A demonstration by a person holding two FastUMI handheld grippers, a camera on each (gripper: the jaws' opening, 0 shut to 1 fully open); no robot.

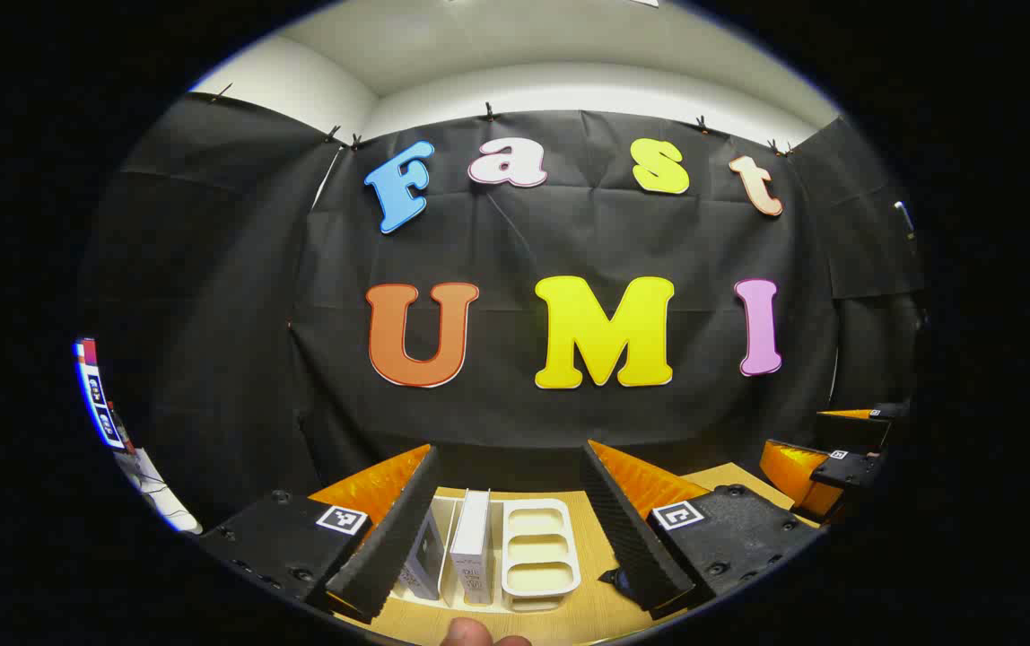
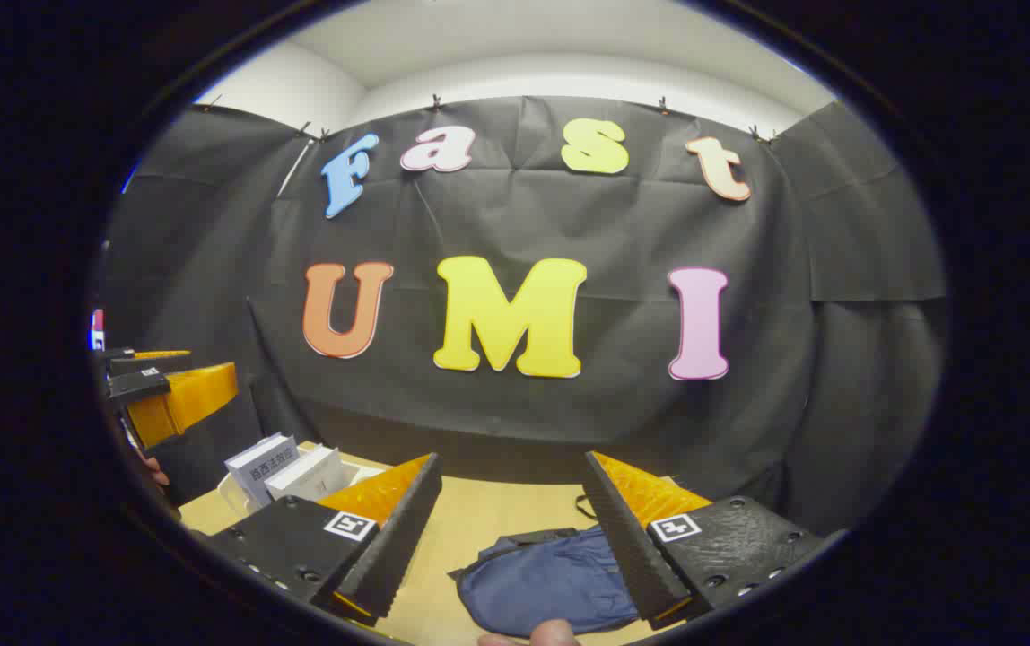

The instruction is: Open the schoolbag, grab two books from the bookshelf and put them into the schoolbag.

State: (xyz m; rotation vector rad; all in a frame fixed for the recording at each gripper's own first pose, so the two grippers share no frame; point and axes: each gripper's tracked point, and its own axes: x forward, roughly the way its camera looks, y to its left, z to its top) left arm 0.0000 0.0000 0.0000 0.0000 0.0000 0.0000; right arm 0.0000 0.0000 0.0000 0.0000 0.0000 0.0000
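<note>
Left hand-held gripper (image 1: 508,520): held above the counter (image 1: 587,610), jaws spread wide, nothing between them; seen again from the right gripper view at the far left edge (image 2: 178,395), raised off the counter
Right hand-held gripper (image 2: 510,529): jaws spread wide and empty, held over the counter (image 2: 479,511); seen from the left gripper view at the far right edge (image 1: 824,467)
Bookshelf (image 1: 537,547): white rack with slotted dividers, on the counter directly ahead of the left hand-held gripper, framed between its two fingers; right-hand slots bare
Books (image 1: 470,547): two standing upright in the left part of the bookshelf, side by side, just inside the left finger's line; in the right gripper view (image 2: 286,467) off to the left, beyond that gripper's left finger
Schoolbag (image 2: 542,583): dark blue, lying flat on the counter, low between the right hand-held gripper's fingers and partly behind its right finger; open or zipped cannot be told
Fingertip (image 2: 555,632): at the bottom edge, just below the schoolbag
</note>
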